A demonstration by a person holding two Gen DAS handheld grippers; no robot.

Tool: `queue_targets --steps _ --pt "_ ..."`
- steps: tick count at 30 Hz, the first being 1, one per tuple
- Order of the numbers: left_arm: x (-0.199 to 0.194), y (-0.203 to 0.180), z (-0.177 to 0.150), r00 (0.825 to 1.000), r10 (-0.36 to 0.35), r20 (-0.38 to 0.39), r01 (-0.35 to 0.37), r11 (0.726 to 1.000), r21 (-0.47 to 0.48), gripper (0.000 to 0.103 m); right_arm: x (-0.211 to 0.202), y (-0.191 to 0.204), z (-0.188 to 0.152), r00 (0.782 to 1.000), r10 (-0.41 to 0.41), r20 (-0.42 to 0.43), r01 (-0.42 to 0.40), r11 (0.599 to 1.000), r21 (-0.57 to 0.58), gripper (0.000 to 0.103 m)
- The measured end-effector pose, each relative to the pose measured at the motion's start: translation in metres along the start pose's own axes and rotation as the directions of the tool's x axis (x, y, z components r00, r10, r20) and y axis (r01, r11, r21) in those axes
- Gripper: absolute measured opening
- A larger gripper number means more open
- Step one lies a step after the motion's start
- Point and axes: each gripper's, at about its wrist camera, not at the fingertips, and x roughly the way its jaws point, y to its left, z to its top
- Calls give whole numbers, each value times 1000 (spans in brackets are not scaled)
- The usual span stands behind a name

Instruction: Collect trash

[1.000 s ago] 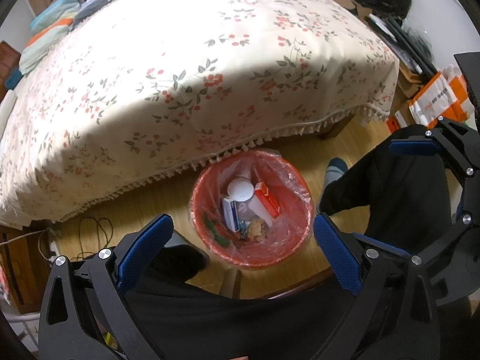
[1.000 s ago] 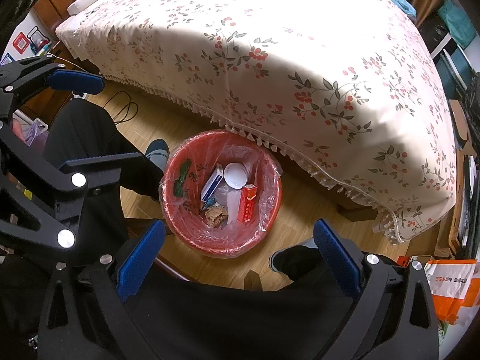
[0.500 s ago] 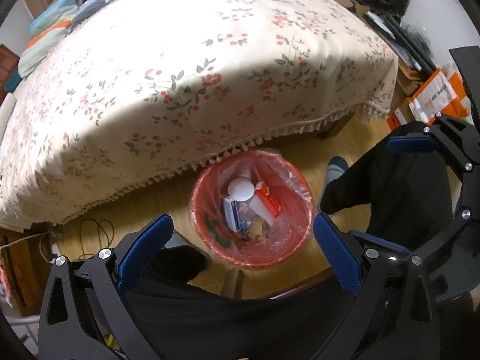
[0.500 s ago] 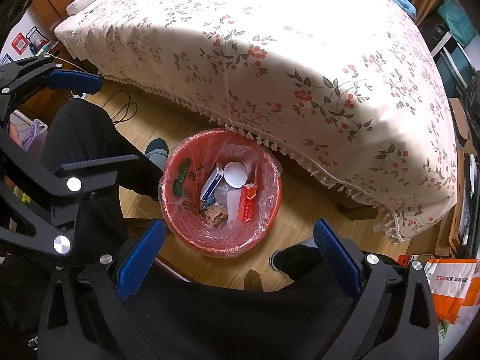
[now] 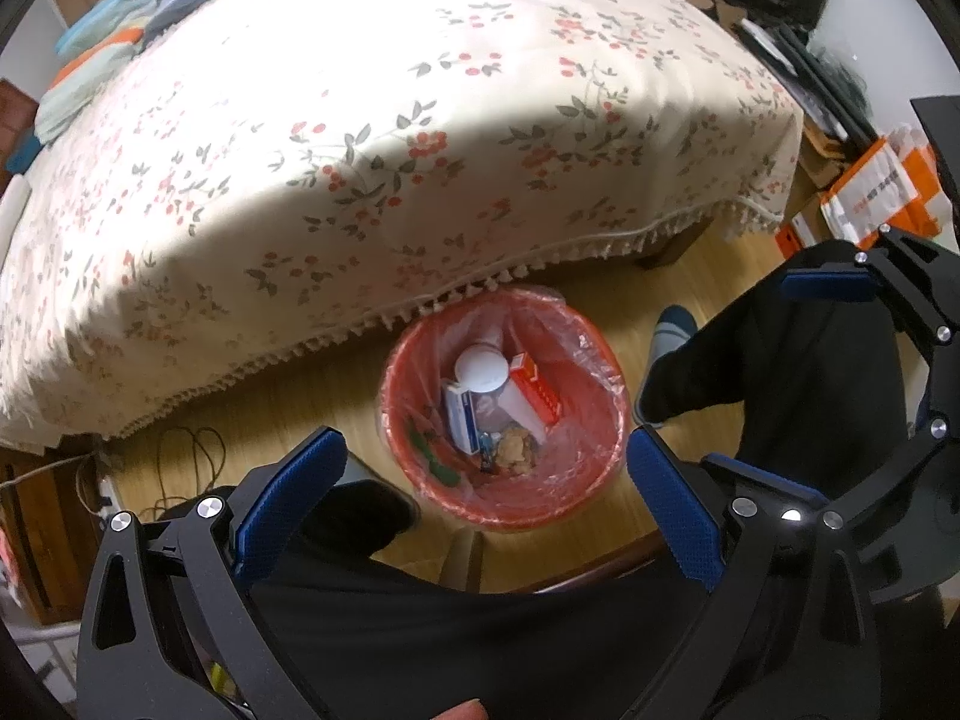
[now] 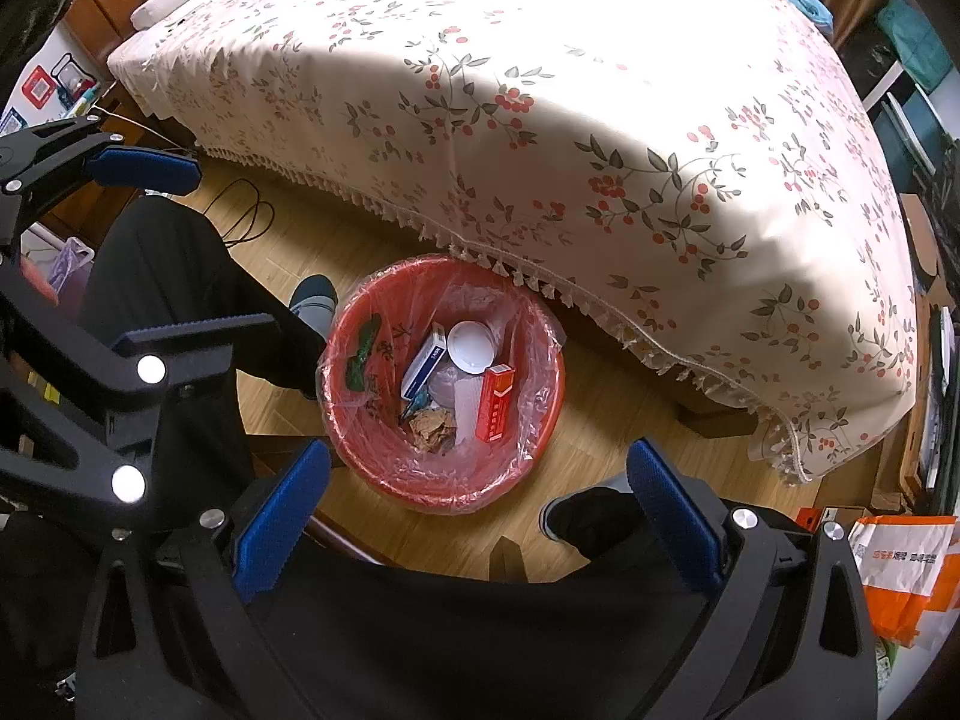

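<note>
A red bin with a clear plastic liner stands on the wooden floor by the bed edge; it also shows in the right wrist view. Inside lie a white round lid, a red box, a blue-and-white box, a crumpled brown scrap and a green wrapper. My left gripper is open and empty, held above the bin. My right gripper is open and empty above the bin too. Each gripper shows at the side of the other's view.
A bed with a floral cover fills the upper half of both views. The person's dark-trousered legs and socked feet flank the bin. Orange-and-white bags and boxes lie at the right. Cables lie on the floor at the left.
Both grippers stay open above the bin. The views have shifted only slightly; the trash in the bin has not moved.
</note>
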Motion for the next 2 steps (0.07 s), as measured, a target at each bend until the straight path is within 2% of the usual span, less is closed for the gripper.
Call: queue_targets --steps 2 --pt "0 1 0 1000 2 -1 -2 1000 -1 97 0 0 0 1000 1 -1 -1 1000 0 98"
